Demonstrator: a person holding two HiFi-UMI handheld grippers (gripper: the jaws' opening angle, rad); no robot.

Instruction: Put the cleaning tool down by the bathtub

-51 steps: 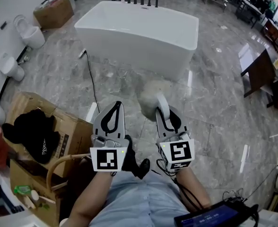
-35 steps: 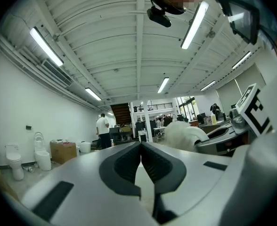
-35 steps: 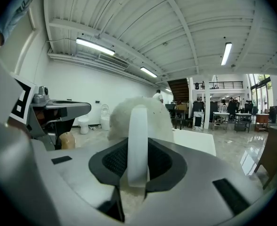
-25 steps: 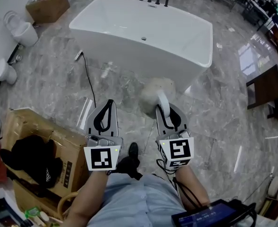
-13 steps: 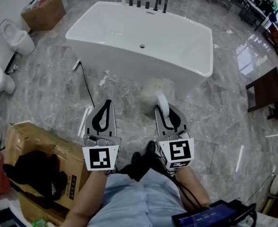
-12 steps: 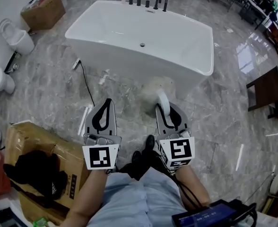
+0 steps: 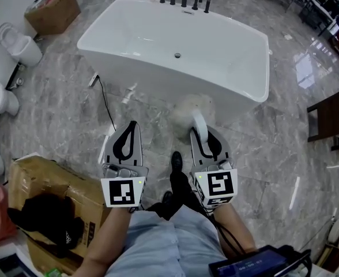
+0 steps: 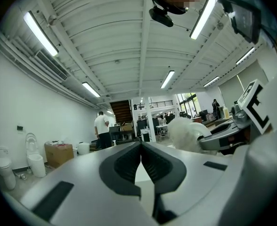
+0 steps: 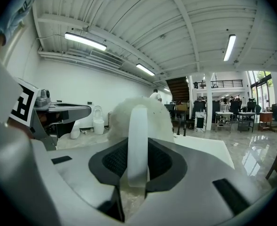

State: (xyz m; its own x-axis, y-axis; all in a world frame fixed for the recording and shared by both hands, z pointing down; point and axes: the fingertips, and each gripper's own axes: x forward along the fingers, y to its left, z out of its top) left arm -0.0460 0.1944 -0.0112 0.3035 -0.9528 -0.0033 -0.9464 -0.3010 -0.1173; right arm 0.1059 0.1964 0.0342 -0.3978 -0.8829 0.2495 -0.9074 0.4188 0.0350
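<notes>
One fluffy white cleaning tool (image 7: 191,109), smooth curved handle (image 9: 137,135) clamped in R gripper (image 7: 199,131); L gripper (image 7: 132,126) closed.

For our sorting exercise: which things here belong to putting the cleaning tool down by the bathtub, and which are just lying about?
Job: cleaning tool, clamped in the right gripper; bathtub.
Lying about: cardboard box, toilet, black cable, dark table.

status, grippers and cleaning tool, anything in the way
Left gripper shut, empty. Right gripper shut on cleaning tool, not yet down. Bathtub ahead. Black cable on floor, left.
</notes>
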